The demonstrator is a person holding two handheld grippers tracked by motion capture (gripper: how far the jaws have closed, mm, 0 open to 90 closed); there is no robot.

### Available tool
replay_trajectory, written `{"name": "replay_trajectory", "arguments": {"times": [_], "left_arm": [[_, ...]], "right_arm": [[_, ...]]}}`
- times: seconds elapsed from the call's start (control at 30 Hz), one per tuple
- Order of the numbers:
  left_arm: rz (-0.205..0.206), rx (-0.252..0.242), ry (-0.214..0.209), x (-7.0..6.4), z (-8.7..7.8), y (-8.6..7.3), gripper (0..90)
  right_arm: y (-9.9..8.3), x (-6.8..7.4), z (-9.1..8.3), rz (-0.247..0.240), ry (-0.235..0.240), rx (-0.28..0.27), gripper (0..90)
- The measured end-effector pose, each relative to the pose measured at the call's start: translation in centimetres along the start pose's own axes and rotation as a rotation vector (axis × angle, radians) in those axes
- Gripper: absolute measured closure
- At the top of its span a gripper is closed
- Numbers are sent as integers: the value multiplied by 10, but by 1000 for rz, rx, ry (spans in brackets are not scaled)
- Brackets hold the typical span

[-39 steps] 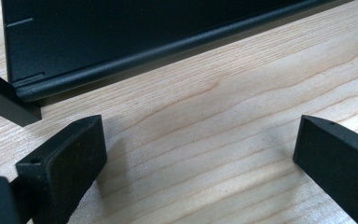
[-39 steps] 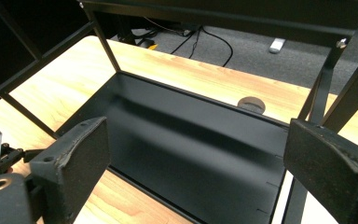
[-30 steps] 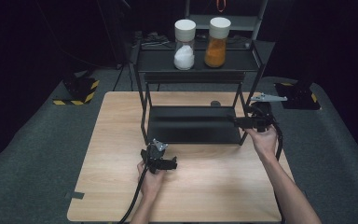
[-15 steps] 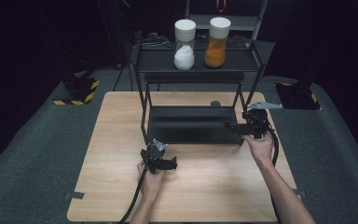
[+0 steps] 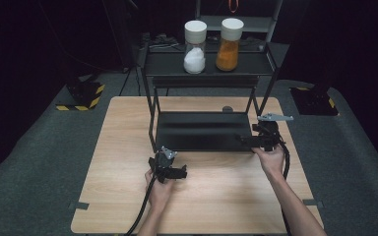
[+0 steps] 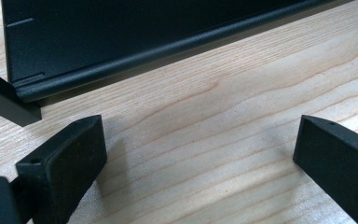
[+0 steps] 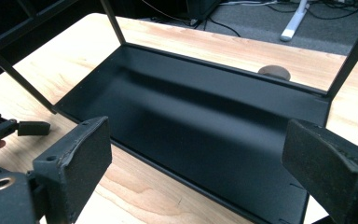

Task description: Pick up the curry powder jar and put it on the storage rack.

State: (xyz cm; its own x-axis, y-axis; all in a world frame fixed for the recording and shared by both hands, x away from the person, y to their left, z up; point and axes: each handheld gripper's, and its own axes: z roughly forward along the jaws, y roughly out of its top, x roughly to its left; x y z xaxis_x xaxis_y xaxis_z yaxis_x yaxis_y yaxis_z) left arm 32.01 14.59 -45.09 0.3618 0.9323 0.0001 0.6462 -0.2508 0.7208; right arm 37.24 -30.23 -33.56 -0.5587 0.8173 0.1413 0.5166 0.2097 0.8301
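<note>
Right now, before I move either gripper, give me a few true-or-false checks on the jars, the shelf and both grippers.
1. Two jars stand on the top shelf. True: the white-filled jar and the orange-filled jar.
2. The left gripper is shut on a jar. False: its jaws are open over bare wooden table.
3. The right gripper is open, facing the bottom shelf. True.
4. The orange-filled jar lies on the bottom shelf. False: that shelf is bare; the jar is upright on the top shelf.

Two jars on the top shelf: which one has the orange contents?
The right-hand jar, beside the white-filled jar. Both stand upright on the rack's top shelf with matching pale lids; the filling colour tells them apart.
</note>
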Motion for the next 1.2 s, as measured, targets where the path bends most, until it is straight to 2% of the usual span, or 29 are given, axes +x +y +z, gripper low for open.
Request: {"name": "replay_trajectory", "arguments": {"times": [0.43,0.6,1.2], "left_arm": [[0,-1,-1,0,0,0,24],[1,-1,-1,0,0,0,23],[1,0,0,0,0,0,24]], "right_arm": [[-8,0,7,-18,2,32,79],[-12,1,11,-17,-6,62,83],[-29,4,16,-27,-22,76,88]]}}
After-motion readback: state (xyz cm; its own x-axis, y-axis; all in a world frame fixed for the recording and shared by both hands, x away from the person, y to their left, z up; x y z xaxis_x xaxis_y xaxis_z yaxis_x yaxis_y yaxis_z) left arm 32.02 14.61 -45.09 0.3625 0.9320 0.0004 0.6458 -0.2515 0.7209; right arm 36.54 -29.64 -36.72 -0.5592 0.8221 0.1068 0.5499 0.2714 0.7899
